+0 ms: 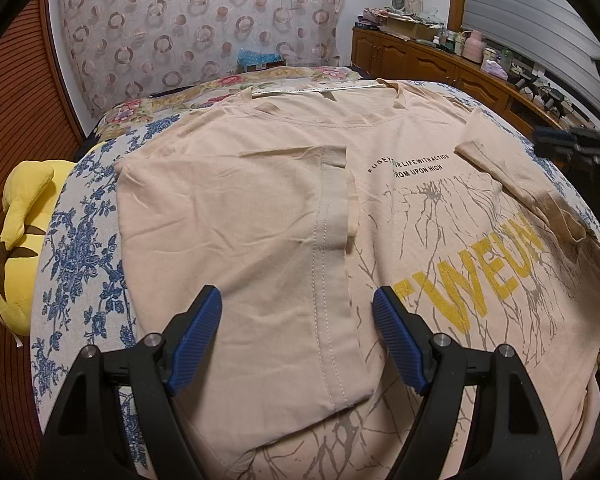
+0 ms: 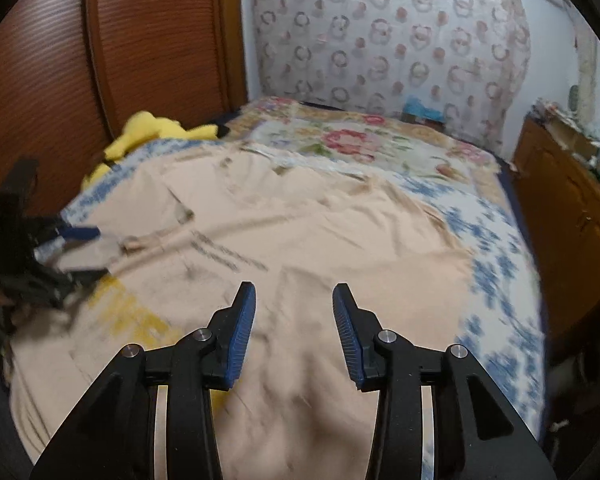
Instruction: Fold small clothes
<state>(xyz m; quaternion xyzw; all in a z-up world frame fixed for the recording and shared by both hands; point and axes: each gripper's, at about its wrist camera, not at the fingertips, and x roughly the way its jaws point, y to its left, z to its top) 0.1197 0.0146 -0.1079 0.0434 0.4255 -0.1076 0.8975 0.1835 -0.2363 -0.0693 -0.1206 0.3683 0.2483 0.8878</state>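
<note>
Peach T-shirt (image 1: 420, 208) lies on the bed (image 1: 80, 240), one side folded in; left claw (image 1: 298, 308) gapes wide, right claw (image 2: 294, 304) half open, both empty

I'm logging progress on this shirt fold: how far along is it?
Done: the T-shirt lies spread on the bed, and its left side is folded in over the middle. In hand: nothing; the left gripper and right gripper are both open above the cloth. Left: the right sleeve still lies out flat, then the lengthwise fold.
</note>
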